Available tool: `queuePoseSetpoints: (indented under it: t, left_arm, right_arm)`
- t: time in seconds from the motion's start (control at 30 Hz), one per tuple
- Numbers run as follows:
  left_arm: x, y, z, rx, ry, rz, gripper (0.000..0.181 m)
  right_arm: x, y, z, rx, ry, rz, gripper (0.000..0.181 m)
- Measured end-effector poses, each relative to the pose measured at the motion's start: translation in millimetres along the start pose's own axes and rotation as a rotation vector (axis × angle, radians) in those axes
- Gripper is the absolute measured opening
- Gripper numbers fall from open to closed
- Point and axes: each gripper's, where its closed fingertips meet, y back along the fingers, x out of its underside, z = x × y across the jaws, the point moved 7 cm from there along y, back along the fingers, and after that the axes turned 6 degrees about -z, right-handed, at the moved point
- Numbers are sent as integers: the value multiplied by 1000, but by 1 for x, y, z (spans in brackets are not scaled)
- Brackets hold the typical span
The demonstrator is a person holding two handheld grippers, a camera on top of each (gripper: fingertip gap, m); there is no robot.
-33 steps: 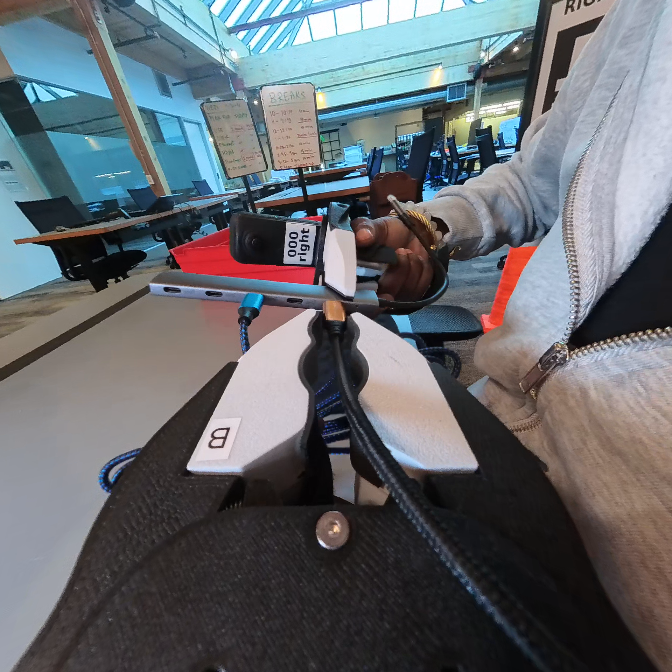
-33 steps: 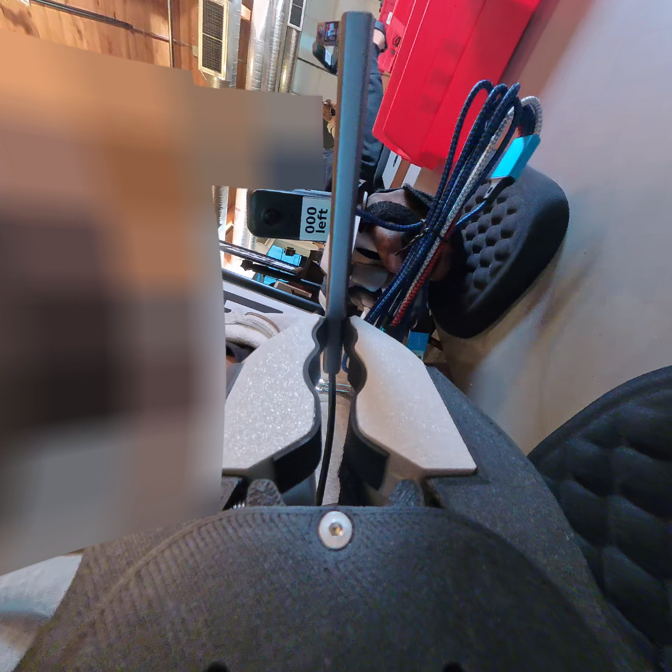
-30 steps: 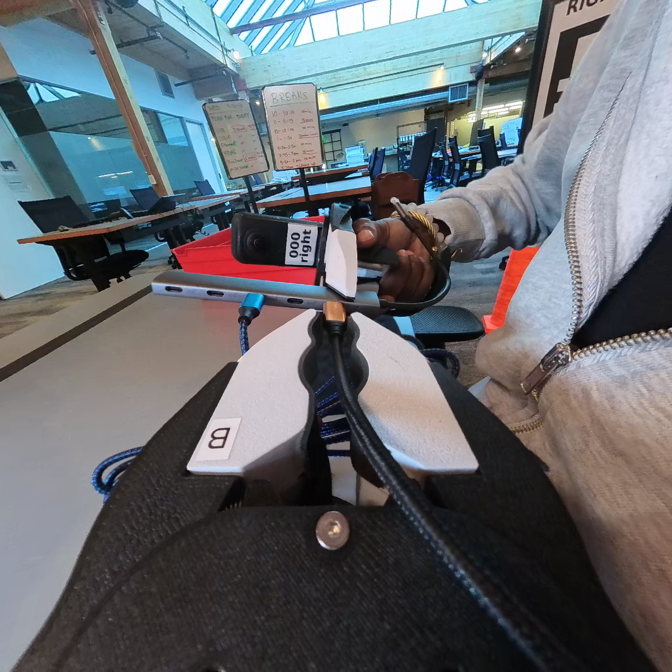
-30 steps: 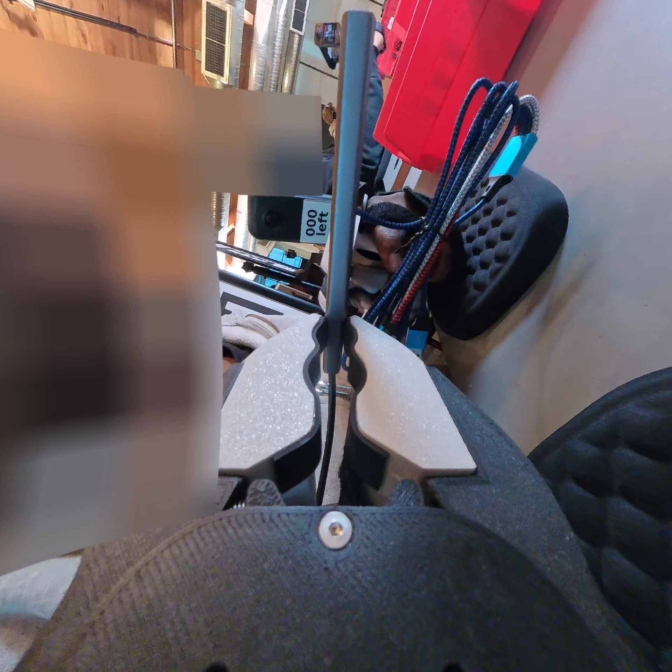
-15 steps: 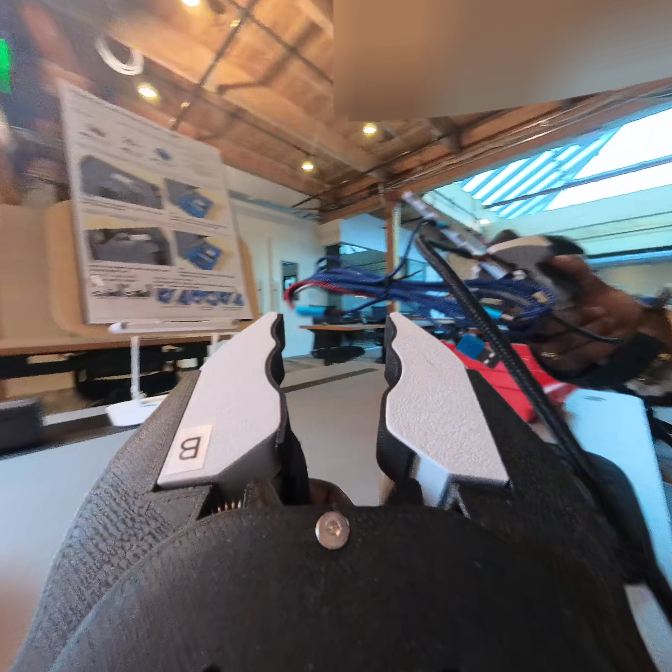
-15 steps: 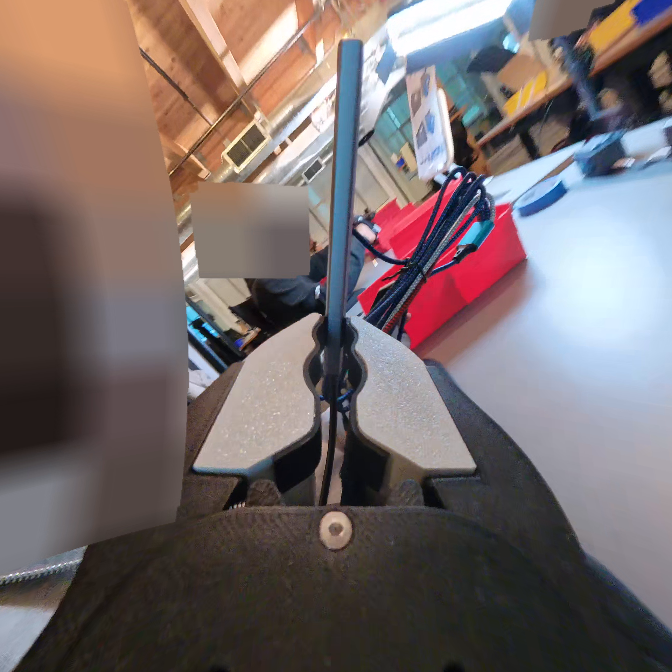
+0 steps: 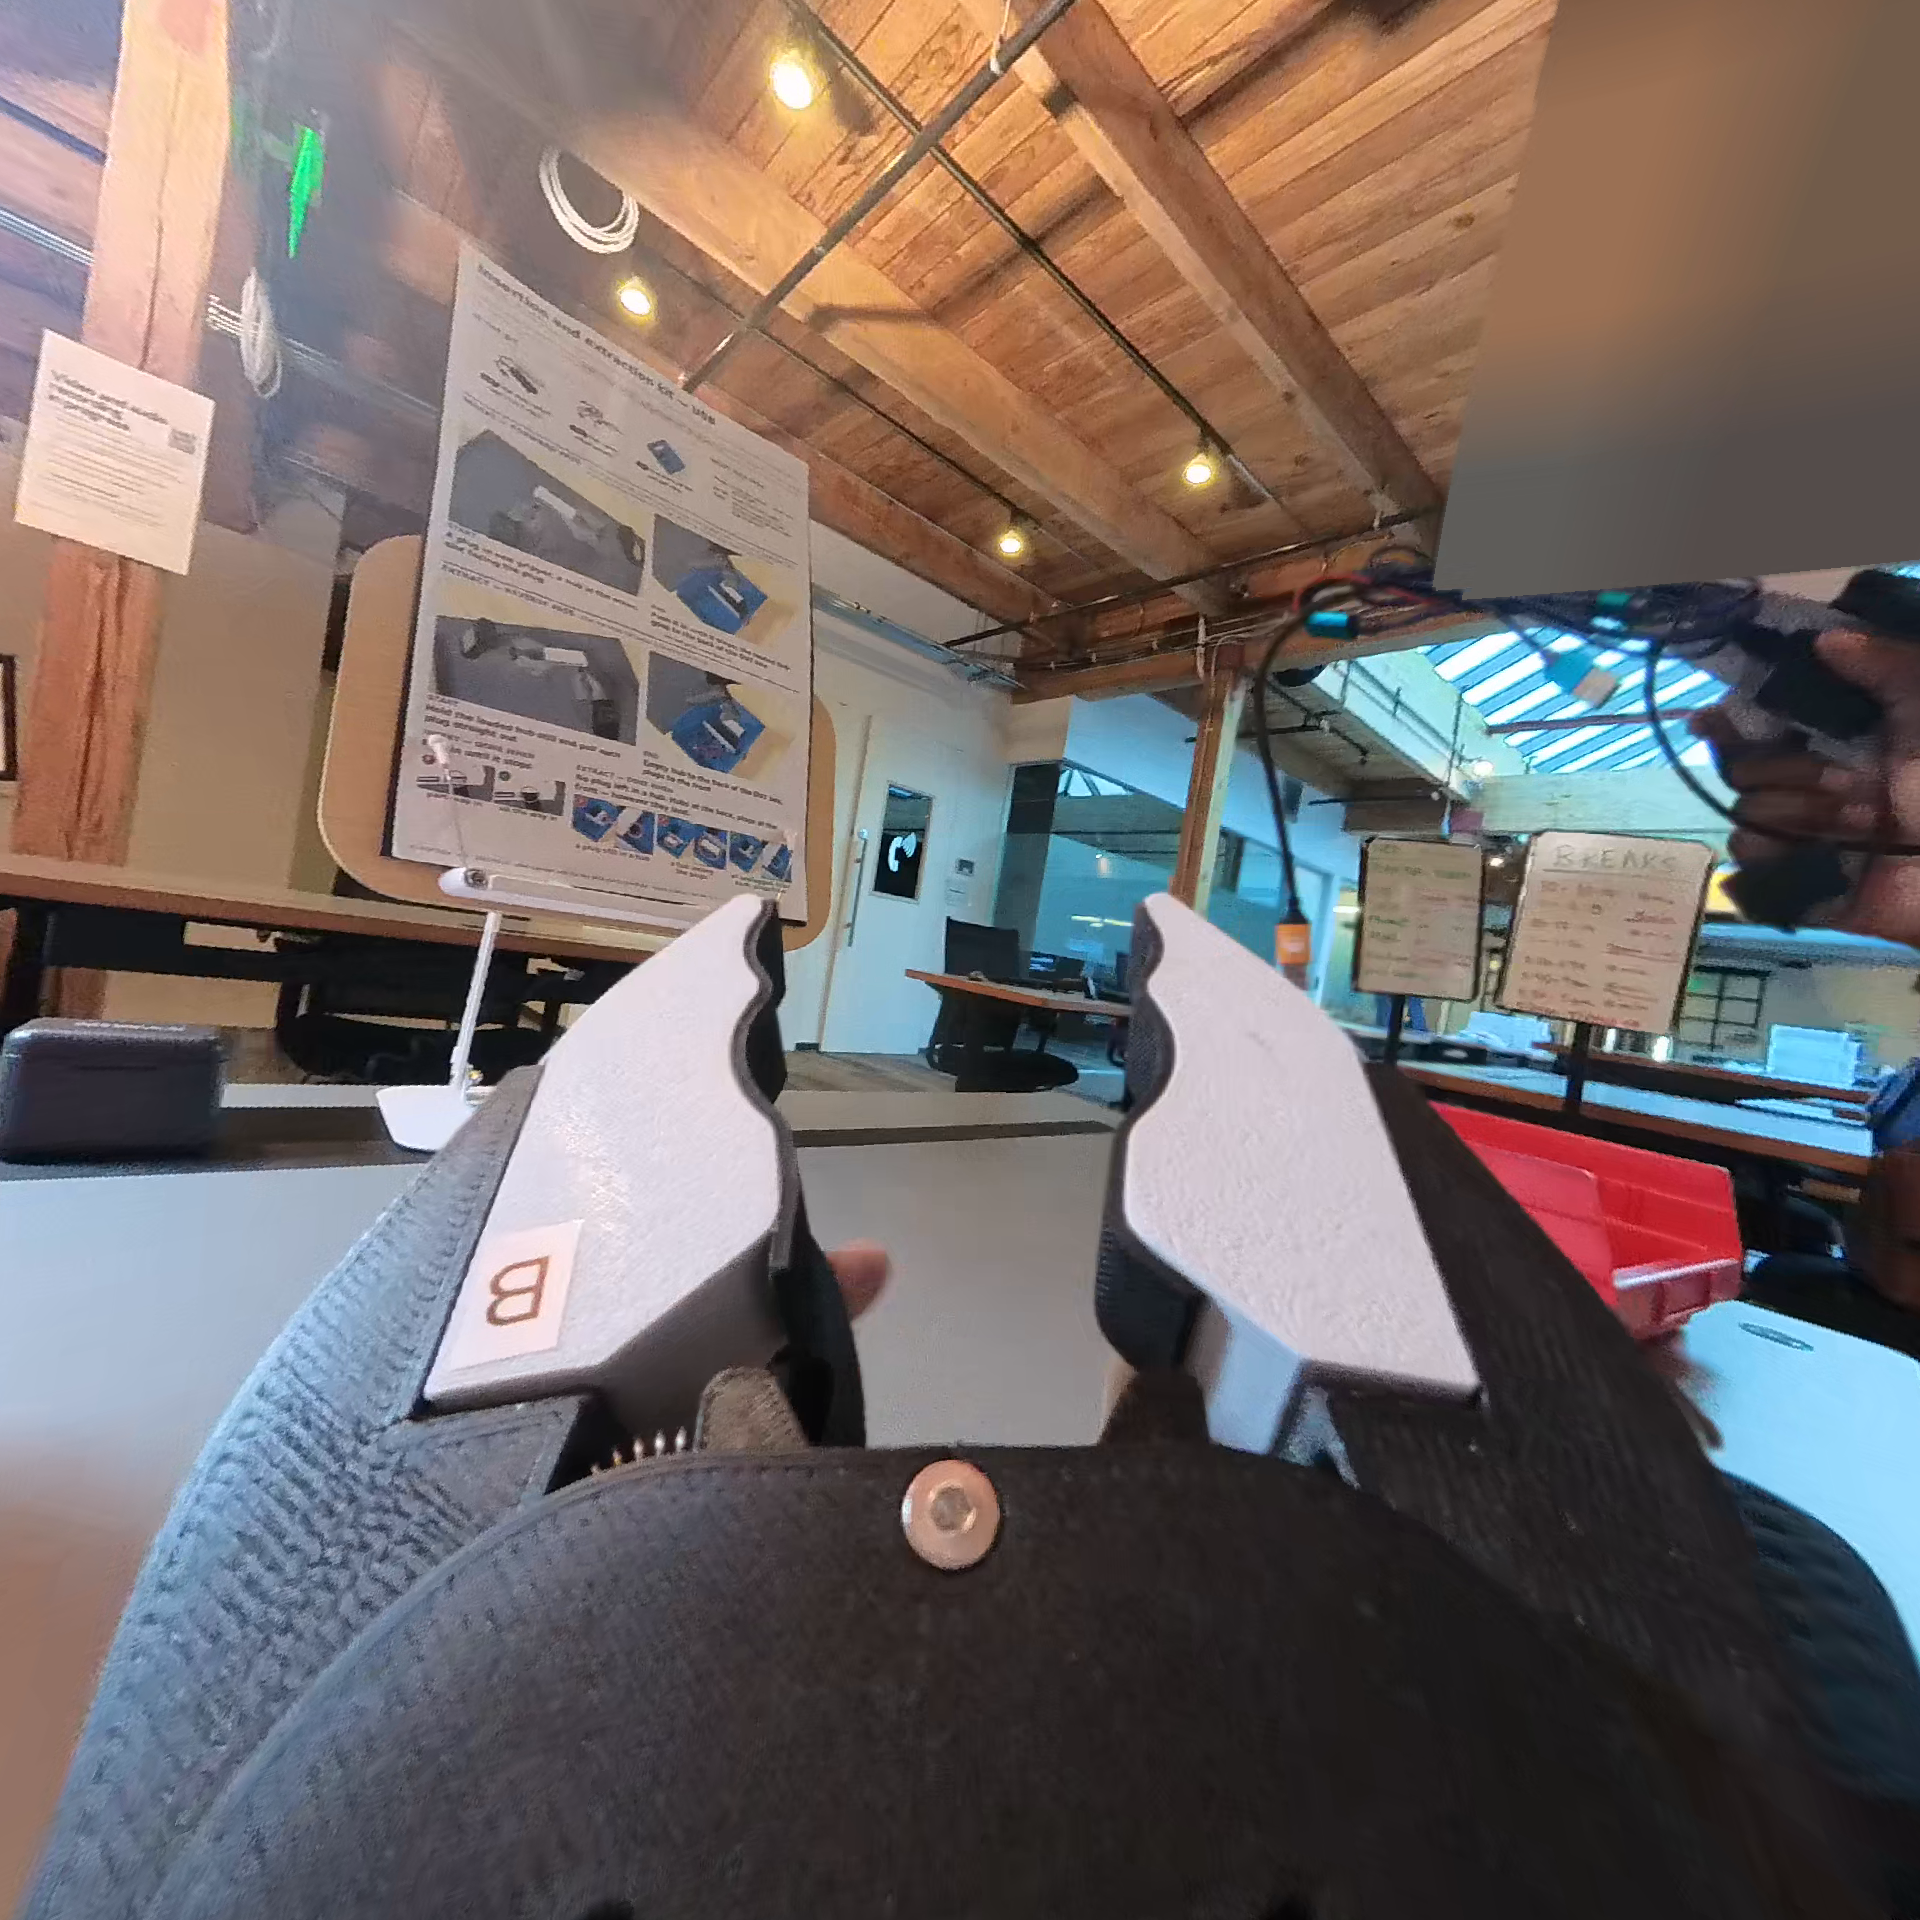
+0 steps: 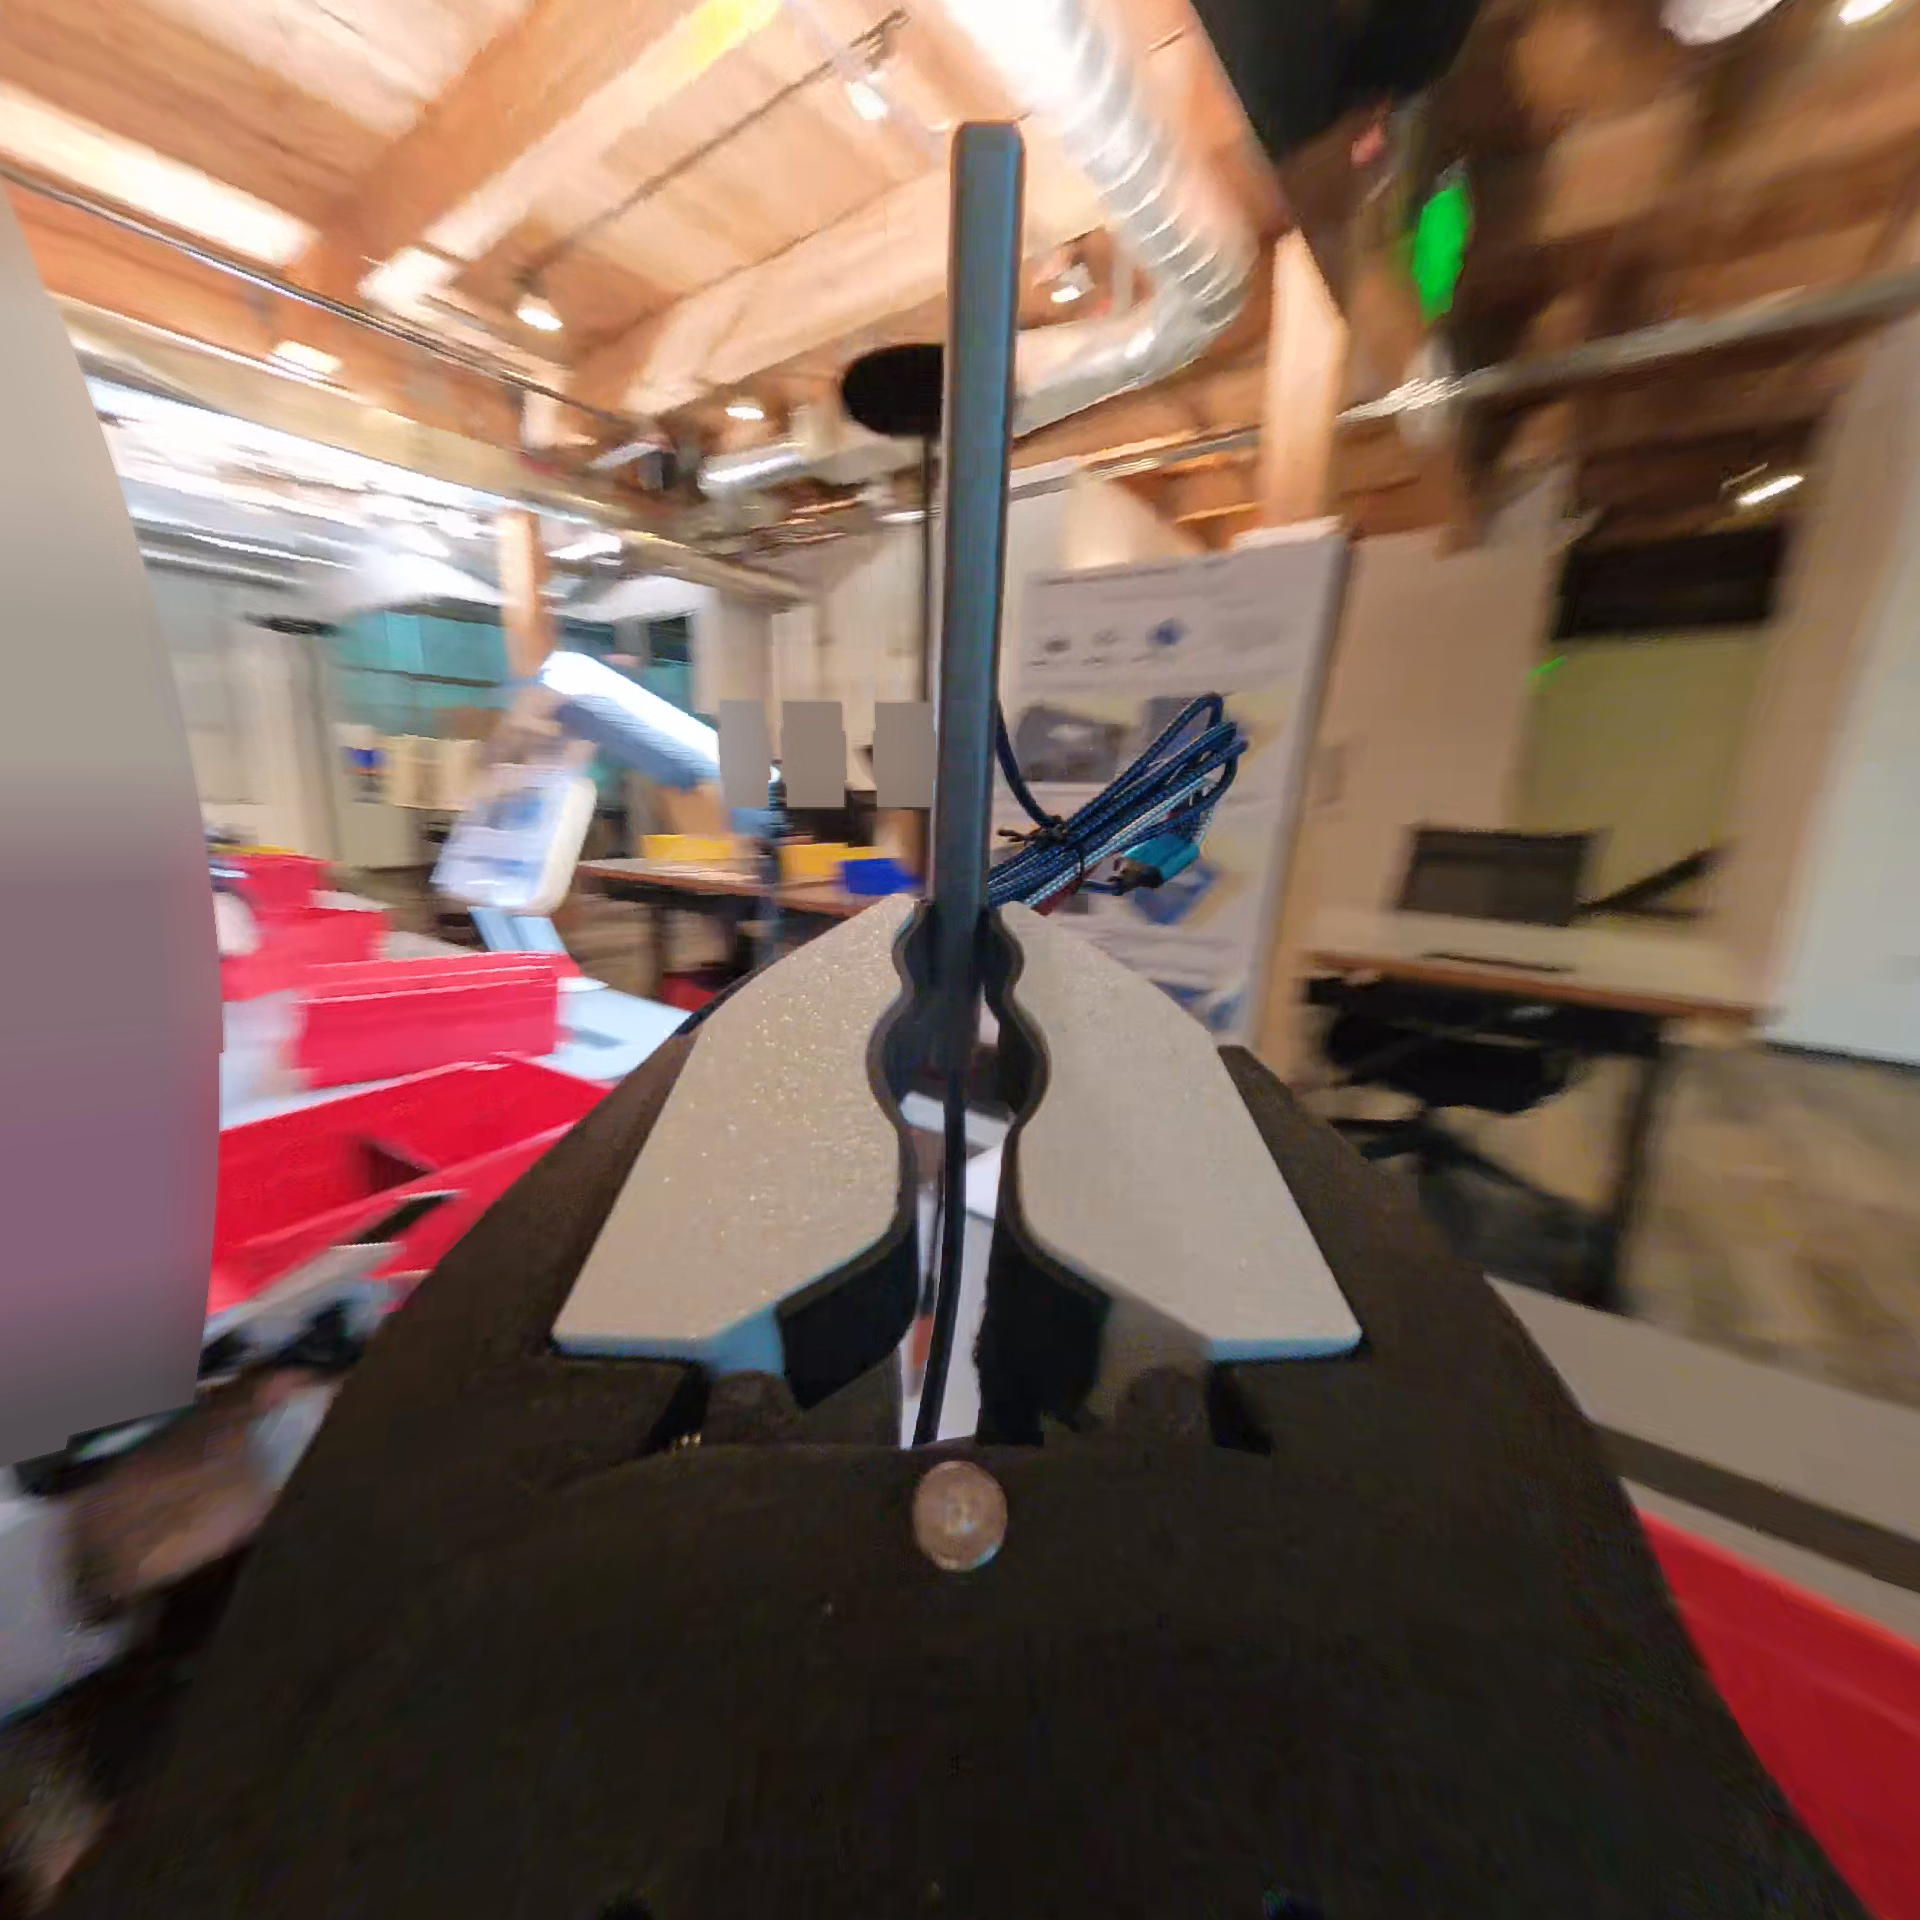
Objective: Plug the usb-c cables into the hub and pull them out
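Grey and slim, the hub (image 8: 977,520) stood upright, its lower end clamped between the closed fingers of the right gripper (image 8: 961,935), with a bundle of blue braided usb-c cables (image 8: 1122,821) hanging just beside it on the right. The left gripper (image 7: 951,914) had its fingers spread wide with nothing between them, held above the pale surface (image 7: 156,1299). Off to its upper right a black cable (image 7: 1273,758) with an orange plug dangled in the air, and a red bin (image 7: 1621,1216) sat on the surface to the right.

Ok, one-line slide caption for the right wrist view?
Right hand-held gripper shut on a slim grey hub held upright, a bundle of blue cables hanging beside it.
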Motion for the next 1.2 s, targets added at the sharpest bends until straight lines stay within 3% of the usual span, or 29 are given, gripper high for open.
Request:
queuePoseSetpoints:
  t: [0.1, 0.23, 0.3, 0.43, 0.5, 0.67, 0.73, 0.87, 1.03, 1.1, 1.2]
  left_arm:
    - [-4, 0, -1, 12, 20, -42, 79]
    - [-7, 0, -5, 49, 29, -80, 95]
    - [-10, 0, -8, 69, 37, -101, 107]
    - [-8, -1, -8, 70, 44, -91, 109]
    - [-7, -1, -9, 74, 45, -82, 109]
    - [-2, -3, -9, 79, 45, -45, 108]
    - [-3, -3, -9, 77, 52, -49, 108]
    - [-3, -3, -8, 69, 59, -53, 108]
    - [-3, -3, -9, 70, 51, -50, 108]
    - [-3, -3, -9, 74, 42, -45, 108]
    - [-3, -3, -10, 80, 39, -43, 108]
  right_arm:
    - [-10, 20, -18, 190, 222, 11, 9]
    - [-1, 46, -40, 401, 421, 105, 9]
    - [9, 56, -49, 442, 483, 142, 9]
    - [44, 64, -73, 410, 659, 231, 10]
    - [67, 66, -96, 412, 600, 339, 10]
    - [108, 74, -146, 455, 197, 695, 9]
    - [123, 74, -160, 458, 151, 827, 9]
    - [162, 69, -187, 460, 263, 1071, 10]
    - [186, 59, -205, 459, 630, 1118, 16]
    - [188, 59, -203, 456, 614, 1158, 37]
    - [181, 56, -201, 477, 460, 1109, 93]
